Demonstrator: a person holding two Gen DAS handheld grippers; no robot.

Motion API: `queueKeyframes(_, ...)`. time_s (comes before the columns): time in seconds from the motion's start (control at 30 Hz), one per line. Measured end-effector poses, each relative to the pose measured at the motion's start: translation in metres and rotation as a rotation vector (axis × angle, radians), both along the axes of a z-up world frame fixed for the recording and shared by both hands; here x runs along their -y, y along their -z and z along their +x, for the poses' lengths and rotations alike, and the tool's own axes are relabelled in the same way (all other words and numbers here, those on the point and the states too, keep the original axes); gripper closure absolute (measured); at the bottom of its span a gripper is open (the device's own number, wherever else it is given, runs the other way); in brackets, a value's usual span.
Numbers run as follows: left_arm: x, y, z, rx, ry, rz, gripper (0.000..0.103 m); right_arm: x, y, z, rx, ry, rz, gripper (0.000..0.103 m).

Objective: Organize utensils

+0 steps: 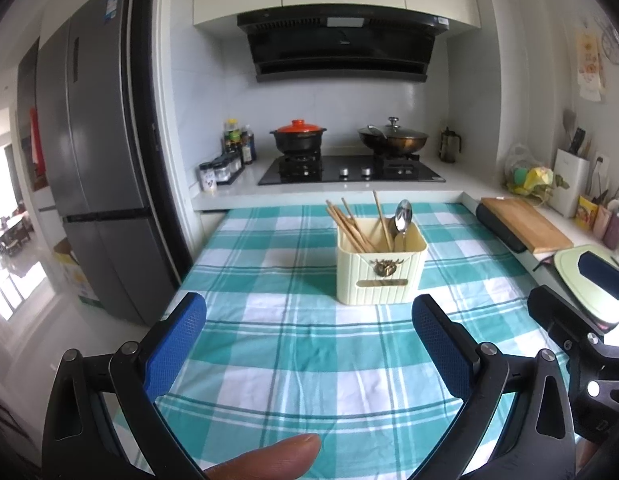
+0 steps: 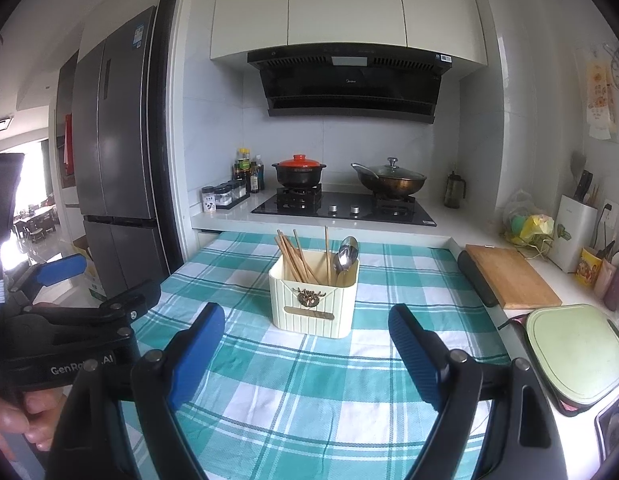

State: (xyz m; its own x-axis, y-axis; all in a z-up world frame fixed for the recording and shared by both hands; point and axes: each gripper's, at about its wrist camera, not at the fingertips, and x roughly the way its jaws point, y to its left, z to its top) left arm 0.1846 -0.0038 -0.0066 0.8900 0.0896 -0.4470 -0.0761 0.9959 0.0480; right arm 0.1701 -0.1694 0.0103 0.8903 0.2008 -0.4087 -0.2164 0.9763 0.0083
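Kitchen setting: a grey refrigerator [image 1: 97, 168] stands at far left, a black range hood [image 1: 341, 46] hangs over a gas hob [image 1: 349, 170], and a table [image 1: 277, 344] under a teal-and-white checked cloth fills the foreground in both views. On the hob sit a black pot with an orange lid [image 1: 298, 136] and a lidded wok [image 1: 392, 139]. A wooden cutting board [image 2: 509, 276] lies on the counter to the right.

Only the right wrist view shows the pale green board [image 2: 575, 354] in full, along with the left tongs [image 2: 57, 276] from the side at far left, gripped by a hand [image 2: 17, 416]. Only the left wrist view shows a fingertip [image 1: 269, 458] at the bottom edge and part of the right tongs [image 1: 589, 304] at right.

Task item: a cream ribbed utensil holder [image 1: 380, 270] with a metal ornament on its front stands upright on the cloth, mid-table. Wooden chopsticks [image 1: 349, 222] lean in its left part; a metal spoon [image 1: 402, 216] stands bowl-up at right.

Both tongs hover above the cloth, near the holder but short of it, blue pads spread wide, gripping nothing.
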Motion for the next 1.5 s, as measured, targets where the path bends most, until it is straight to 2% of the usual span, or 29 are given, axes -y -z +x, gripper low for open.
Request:
queueKeyframes(1.4, 0.0076, -0.0008, 0.0011, -0.015, 0.014, -0.014, 0.001, -0.0027, 0.0029, 0.0026, -0.019, 0.008, -0.018, 0.017)
queueKeyframes(1.5, 0.0068, -0.0003, 0.0002, -0.001, -0.007, -0.023, 0.0, -0.0021, 0.0045, 0.0047, -0.025, 0.012, -0.019, 0.017)
